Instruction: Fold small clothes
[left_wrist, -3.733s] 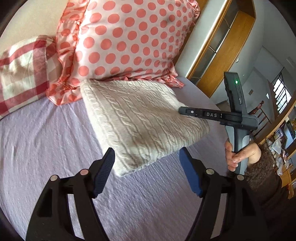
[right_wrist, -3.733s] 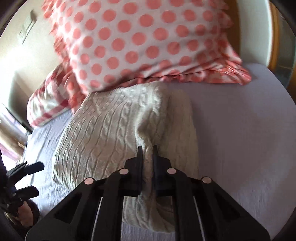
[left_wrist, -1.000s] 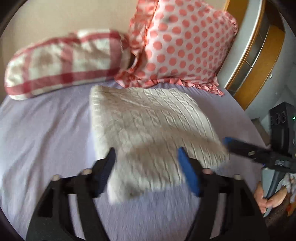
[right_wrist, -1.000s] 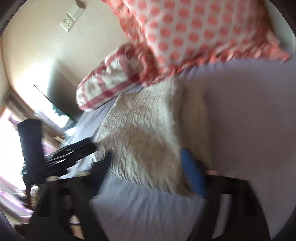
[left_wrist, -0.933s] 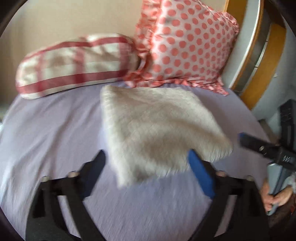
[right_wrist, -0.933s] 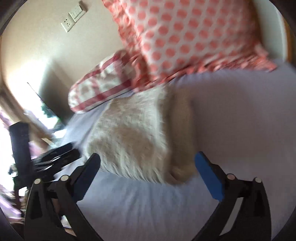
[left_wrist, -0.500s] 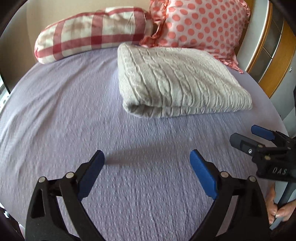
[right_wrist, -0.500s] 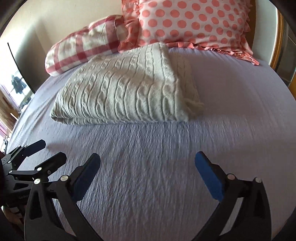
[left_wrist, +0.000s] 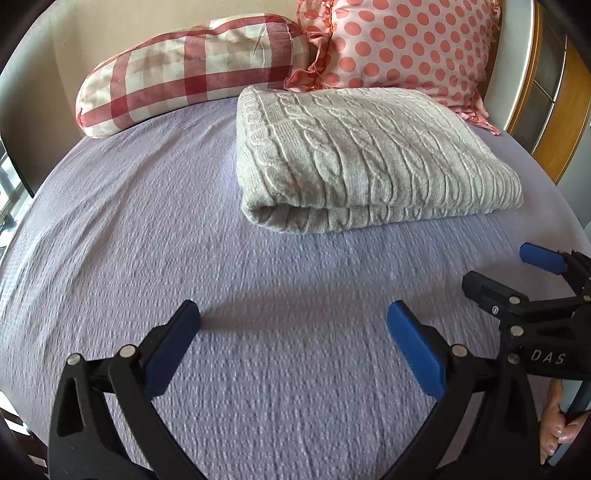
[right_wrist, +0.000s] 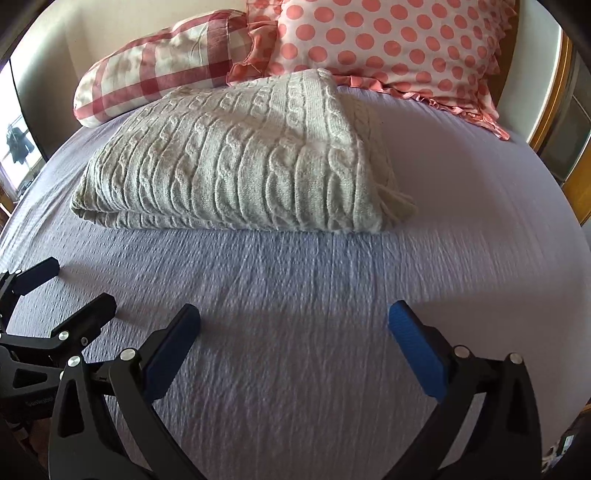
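I read "DAS" in white on the right gripper (left_wrist: 517, 280) body; small print on left gripper (right_wrist: 55, 291) unreadable.

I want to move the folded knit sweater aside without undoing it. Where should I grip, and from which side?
Probably the rounded folded edge of the folded knit sweater, facing the open left gripper. Come in low along the purple sheet, jaws above and below, pinching all layers. Avoid the loose corner.

Both grippers: black plastic scissor-link frames w/ silver rivets, blue ribbed finger pads. Left gripper (left_wrist: 293, 330) same build as right gripper (right_wrist: 294, 329). White "DAS" lettering on right one's side; bare fingers (left_wrist: 554, 435) w/ pale nails round its grey handle.
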